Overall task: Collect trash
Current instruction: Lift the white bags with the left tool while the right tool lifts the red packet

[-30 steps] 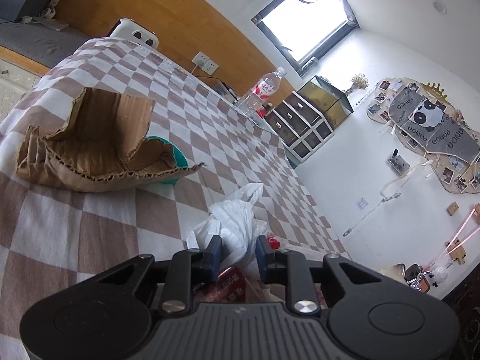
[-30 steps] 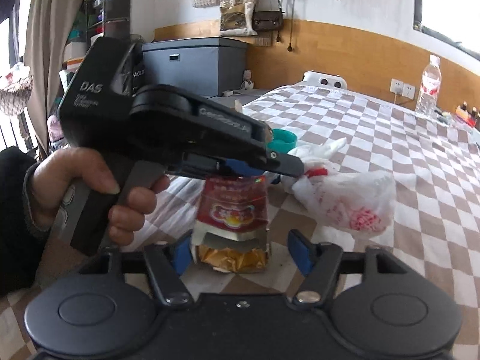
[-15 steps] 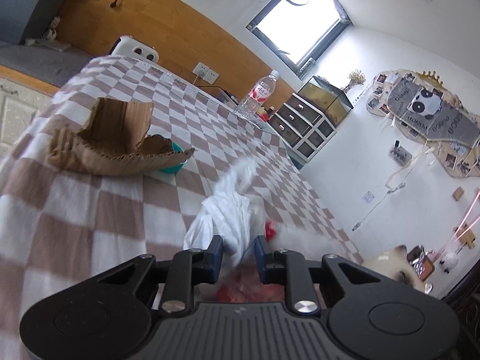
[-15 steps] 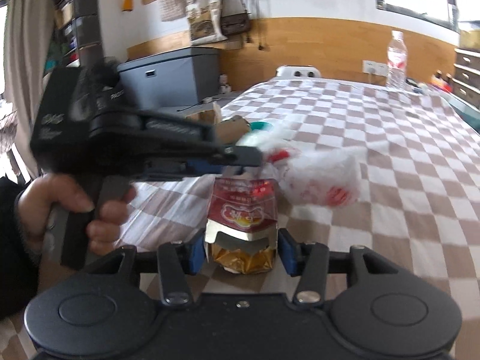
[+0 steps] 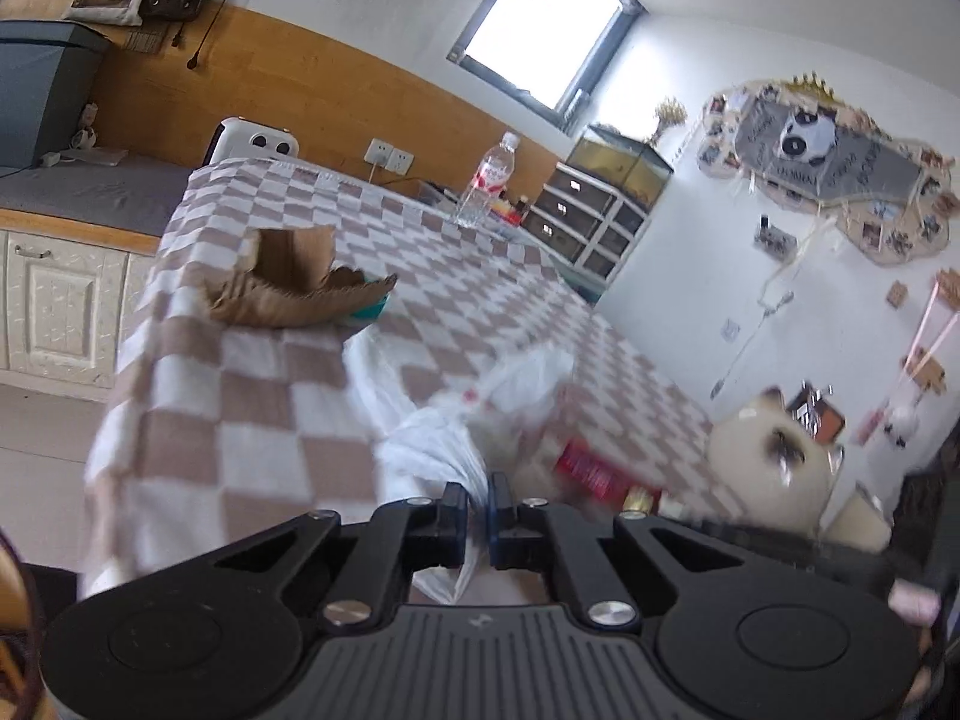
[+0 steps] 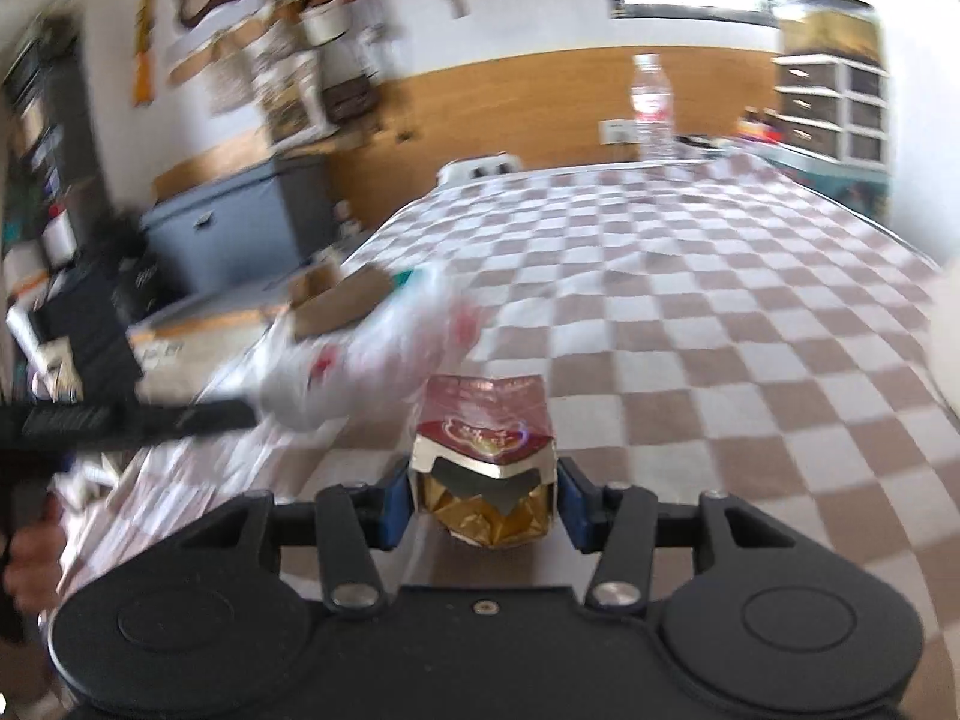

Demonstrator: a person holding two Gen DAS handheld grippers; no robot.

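Note:
My left gripper (image 5: 477,504) is shut on a white plastic bag (image 5: 444,426), which hangs off the front edge of the checkered table. The bag also shows blurred in the right wrist view (image 6: 372,354), held by the left gripper's arm (image 6: 138,420). My right gripper (image 6: 485,498) is shut on a red and gold snack wrapper (image 6: 485,450), held above the table near the bag. The same wrapper shows blurred in the left wrist view (image 5: 594,471), right of the bag.
A torn piece of cardboard (image 5: 288,288) lies on the checkered tablecloth (image 5: 456,276) over a teal dish (image 5: 372,309). A water bottle (image 5: 489,183) stands at the far end. A cat (image 5: 774,456) sits to the right of the table. A cabinet (image 5: 54,294) stands at left.
My left gripper has pulled back and up with the bag, which now hangs over the table's front edge. My right gripper has closed on the wrapper and swung to the right.

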